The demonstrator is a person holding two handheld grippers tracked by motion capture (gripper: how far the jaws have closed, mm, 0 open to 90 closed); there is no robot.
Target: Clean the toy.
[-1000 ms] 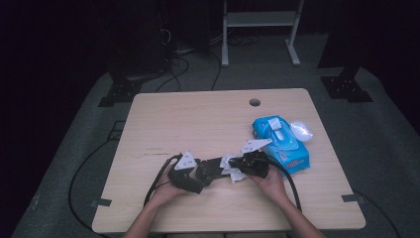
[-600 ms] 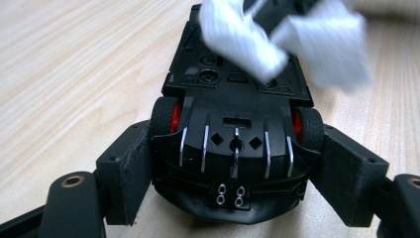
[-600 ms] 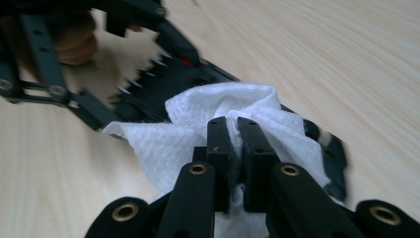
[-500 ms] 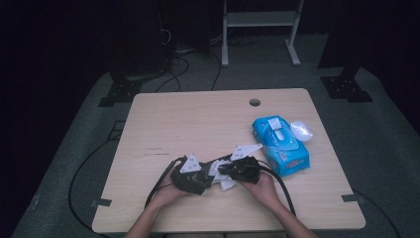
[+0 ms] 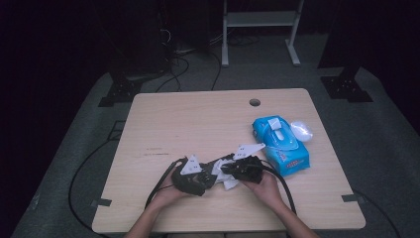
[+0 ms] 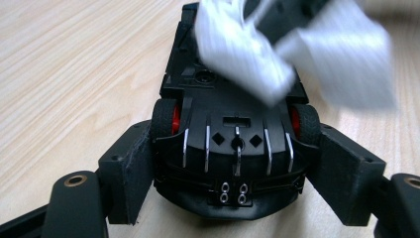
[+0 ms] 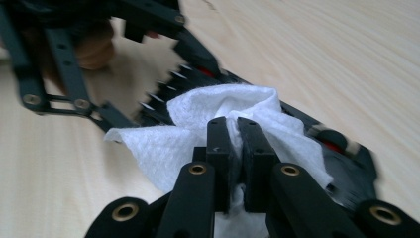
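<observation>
Black plastic fills the middle of the scene: one toy car (image 6: 233,144), turned belly-up, is lying on the pale wooden table (image 5: 198,119) near its front edge. Starting at the left, the left gripper (image 5: 190,179) is clamping the car across its rear, a pad pressing just behind each red-hubbed wheel; its jaws have just been closing in on the car's body. Moving right, the right gripper (image 7: 236,148) is clenched tight on one white wipe (image 7: 218,124), pinching it into a bunch and pressing it against the car's underside. The wipe is blurring in the left gripper view, so it is probably being rubbed across the chassis, though how clean the surface is getting cannot be judged from here. Farther right, one blue pack of wipes (image 5: 280,144) is sitting well apart from the hands, with one small whitish object (image 5: 301,130) just beside it. By the look of things the cleaning is under way, not finished: the car is secured and flipped, a wipe is out and in use, while the wiping itself, setting the car back down and disposing of the wipe are left.
</observation>
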